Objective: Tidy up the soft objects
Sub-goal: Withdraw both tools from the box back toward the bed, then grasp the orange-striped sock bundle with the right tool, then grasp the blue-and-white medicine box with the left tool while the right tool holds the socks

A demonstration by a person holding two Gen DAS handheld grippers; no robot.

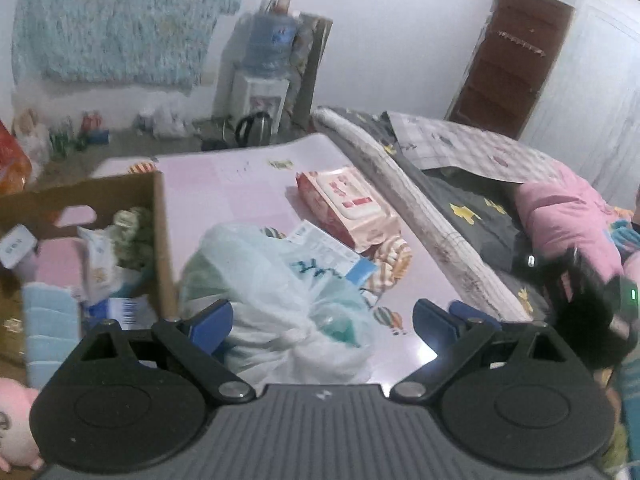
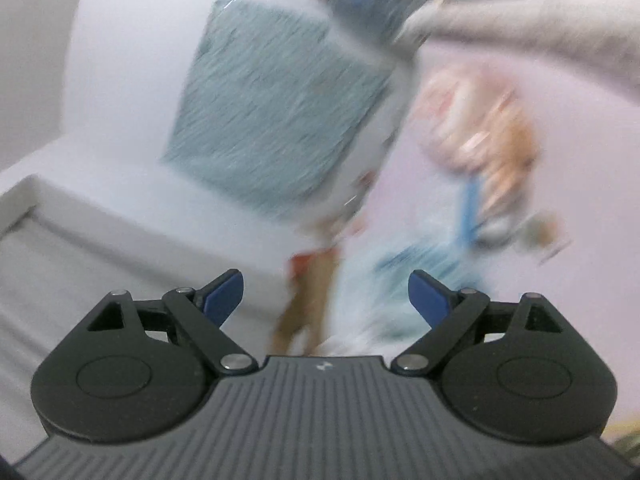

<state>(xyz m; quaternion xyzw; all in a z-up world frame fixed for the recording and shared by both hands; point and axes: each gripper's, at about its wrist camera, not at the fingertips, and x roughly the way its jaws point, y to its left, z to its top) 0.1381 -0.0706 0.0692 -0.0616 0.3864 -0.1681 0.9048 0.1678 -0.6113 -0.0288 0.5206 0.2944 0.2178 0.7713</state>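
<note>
At the lower left corner of the left wrist view we see a pink plush toy (image 1: 14,420), and above it a cardboard box (image 1: 158,216) filling the left side, with a folded light blue cloth (image 1: 50,320), small packets and a greenish bundle (image 1: 134,236) inside. Just right of the box, a tied white plastic bag (image 1: 280,280) lies on the pink table (image 1: 224,184), in the lower middle of the frame. Our left gripper (image 1: 322,320) stands wide around the bag's knotted end, its blue fingers (image 1: 214,324) on either side; we cannot tell if they touch it. Beyond the bag, toward the centre right, lies a pink pack of wipes (image 1: 348,208), with a striped cloth (image 1: 394,260) just beside it. At the far right a pink garment (image 1: 560,216) rests on the bed (image 1: 472,200). The right wrist view is badly blurred: our right gripper (image 2: 324,296) is spread wide with nothing between its fingers, the smeared bag (image 2: 404,272) beyond them.
</note>
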